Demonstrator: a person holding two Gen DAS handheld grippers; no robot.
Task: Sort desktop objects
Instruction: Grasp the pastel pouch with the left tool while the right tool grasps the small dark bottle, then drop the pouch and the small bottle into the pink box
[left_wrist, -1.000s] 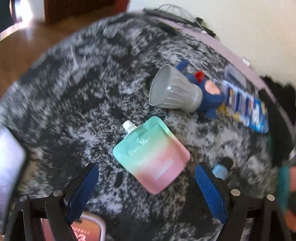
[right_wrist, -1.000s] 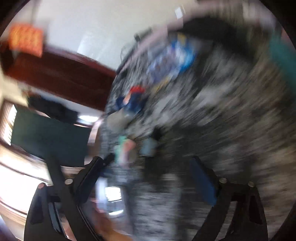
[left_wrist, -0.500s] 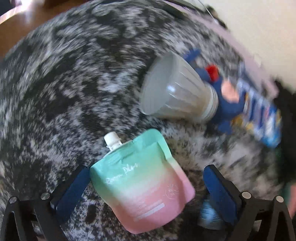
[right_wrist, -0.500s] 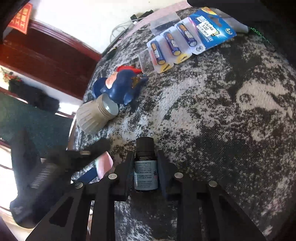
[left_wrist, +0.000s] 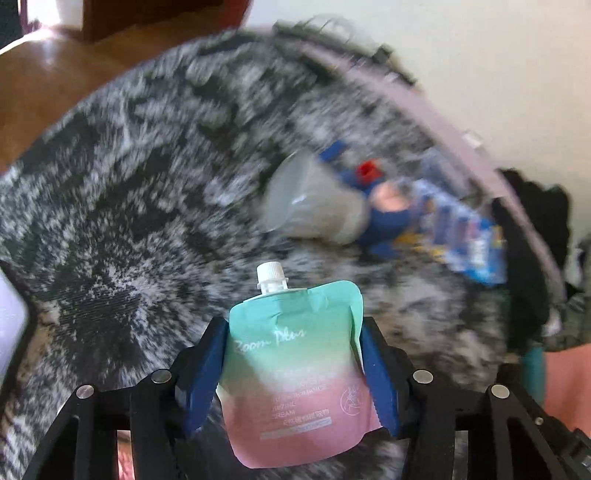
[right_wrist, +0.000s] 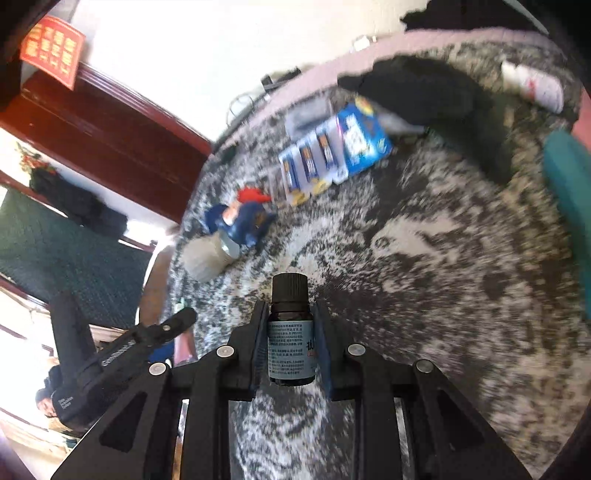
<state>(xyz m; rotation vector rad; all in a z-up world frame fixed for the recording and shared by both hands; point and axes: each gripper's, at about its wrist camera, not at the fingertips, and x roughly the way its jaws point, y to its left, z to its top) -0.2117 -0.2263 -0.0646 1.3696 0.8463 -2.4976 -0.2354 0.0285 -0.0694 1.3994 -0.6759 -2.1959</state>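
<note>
Both grippers hold an item above the black-and-white patterned cloth (left_wrist: 122, 229).

The left gripper (left_wrist: 293, 363) has its blue pads (left_wrist: 207, 369) pressed on both sides of the green-to-pink spout pouch (left_wrist: 295, 380), white cap pointing away. The right gripper (right_wrist: 290, 343) is clamped on the small dark bottle (right_wrist: 290, 332), cap forward, label facing the camera. Beyond the bottle lies a grey ribbed cup (right_wrist: 208, 256) on its side, touching the blue figurine (right_wrist: 242, 219) with a red cap; past the figurine sits the battery pack (right_wrist: 332, 155), and further still a black cloth item (right_wrist: 417, 92).
</note>
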